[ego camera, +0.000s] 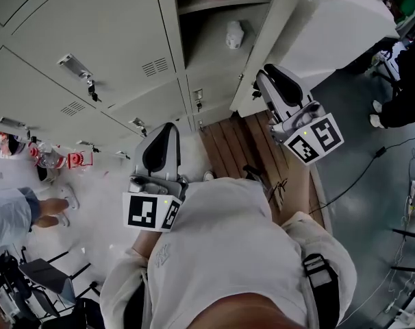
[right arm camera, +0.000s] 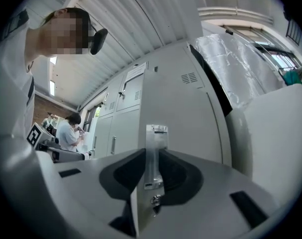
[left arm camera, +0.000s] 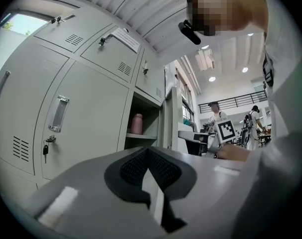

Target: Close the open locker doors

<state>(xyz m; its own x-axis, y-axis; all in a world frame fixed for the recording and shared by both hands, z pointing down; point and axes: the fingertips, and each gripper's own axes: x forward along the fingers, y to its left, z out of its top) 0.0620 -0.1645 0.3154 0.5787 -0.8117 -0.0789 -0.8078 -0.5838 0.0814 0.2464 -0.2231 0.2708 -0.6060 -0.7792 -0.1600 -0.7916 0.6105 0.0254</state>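
One locker door (ego camera: 266,46) stands swung out from the bank, to the right of its open compartment (ego camera: 211,46), where a pink bottle (left arm camera: 136,124) sits on the shelf. We hold the right gripper (ego camera: 268,75) up to the door's outer face, just beside its free edge. Its jaws are a narrow slit apart and clamp nothing, and through the slit we see the door's handle plate (right arm camera: 156,143) with the key (right arm camera: 154,200) below it. Whether the tips touch the metal we cannot tell. The left gripper (ego camera: 168,130) hangs lower, in front of the shut lockers, jaws together and empty. To do this well, we judge, we should press on the flat panel beside the handle, far from the hinges, and follow the door's arc round rather than shove straight, easing off as it meets the frame so it seats without bouncing back, with the left gripper out of the closing gap
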